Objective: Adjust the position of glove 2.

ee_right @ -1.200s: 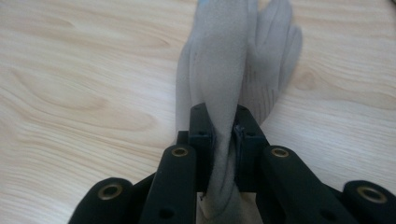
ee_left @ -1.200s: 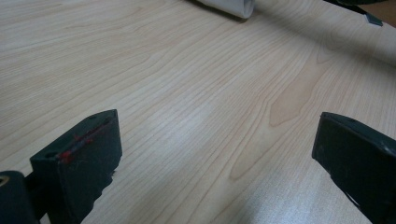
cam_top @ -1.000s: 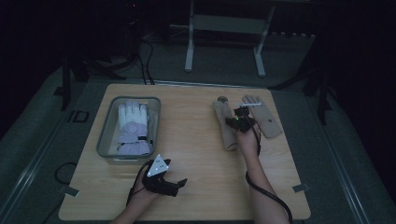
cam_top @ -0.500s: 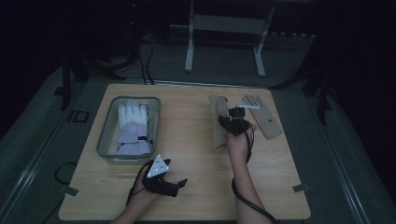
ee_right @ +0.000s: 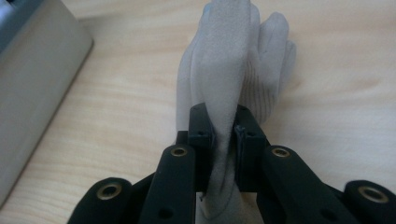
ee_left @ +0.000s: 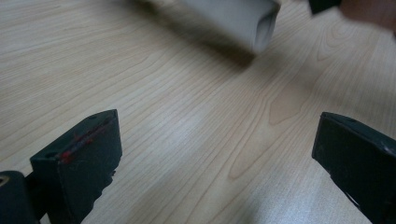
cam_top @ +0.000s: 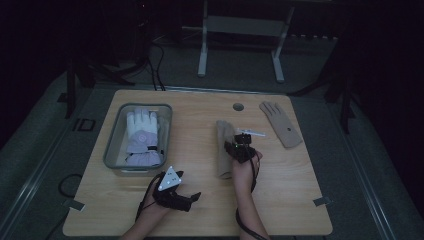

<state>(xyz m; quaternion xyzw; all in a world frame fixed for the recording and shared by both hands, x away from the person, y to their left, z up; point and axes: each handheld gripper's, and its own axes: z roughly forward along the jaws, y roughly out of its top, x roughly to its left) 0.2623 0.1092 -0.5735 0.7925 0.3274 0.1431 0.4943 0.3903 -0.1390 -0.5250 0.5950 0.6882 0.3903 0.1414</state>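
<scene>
A beige glove point(cam_top: 223, 150) lies lengthwise at the table's middle, and my right gripper point(cam_top: 240, 143) sits on its right side. In the right gripper view the black jaws are shut on a raised fold of this glove point(ee_right: 233, 60), the right gripper point(ee_right: 223, 125) pinching cloth between its pads. A second beige glove point(cam_top: 280, 124) lies flat at the back right. My left gripper point(cam_top: 192, 199) rests near the front edge with its jaws wide open over bare wood. The left gripper view shows the held glove's cuff point(ee_left: 233, 21) ahead of the left gripper point(ee_left: 217, 154).
A clear bin point(cam_top: 114, 150) at the left holds a white and lavender glove point(cam_top: 141, 135); its wall point(ee_right: 32, 88) is close on the left in the right gripper view. A round hole point(cam_top: 238, 106) sits in the tabletop at the back.
My right gripper has moved left and toward the person, dragging the pinched beige glove away from the second glove. The left hand has stayed where it was.
</scene>
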